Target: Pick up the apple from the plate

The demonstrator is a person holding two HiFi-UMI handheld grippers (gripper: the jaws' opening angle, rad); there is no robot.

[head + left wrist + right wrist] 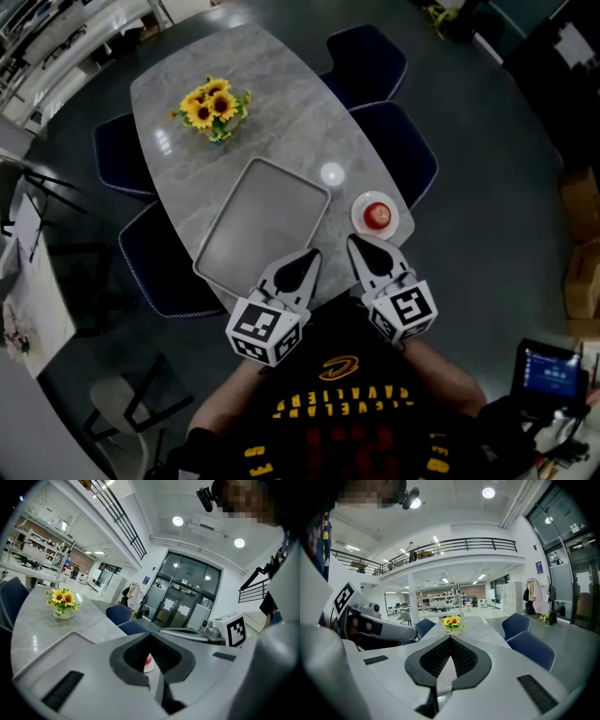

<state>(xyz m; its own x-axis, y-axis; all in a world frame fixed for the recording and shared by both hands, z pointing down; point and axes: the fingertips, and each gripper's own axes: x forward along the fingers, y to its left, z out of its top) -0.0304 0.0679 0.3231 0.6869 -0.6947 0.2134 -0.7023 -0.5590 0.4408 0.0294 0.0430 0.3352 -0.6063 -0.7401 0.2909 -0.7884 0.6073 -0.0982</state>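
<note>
A red apple (378, 215) sits on a small white plate (360, 223) near the right edge of the grey table (281, 112). My right gripper (353, 241) is shut and empty, its tip just short of the plate's near rim. My left gripper (315, 254) is also shut with nothing in it, over the near end of a grey tray (262, 225). In the left gripper view a sliver of the apple (148, 659) on the plate (148, 667) shows through the gap behind the closed jaws. The right gripper view looks over the table toward the flowers and does not show the apple.
A vase of sunflowers (216, 110) stands at the table's far left. Dark blue chairs (394, 141) line both long sides. A small bright spot (332, 173) lies beside the tray. The person's torso is at the table's near end.
</note>
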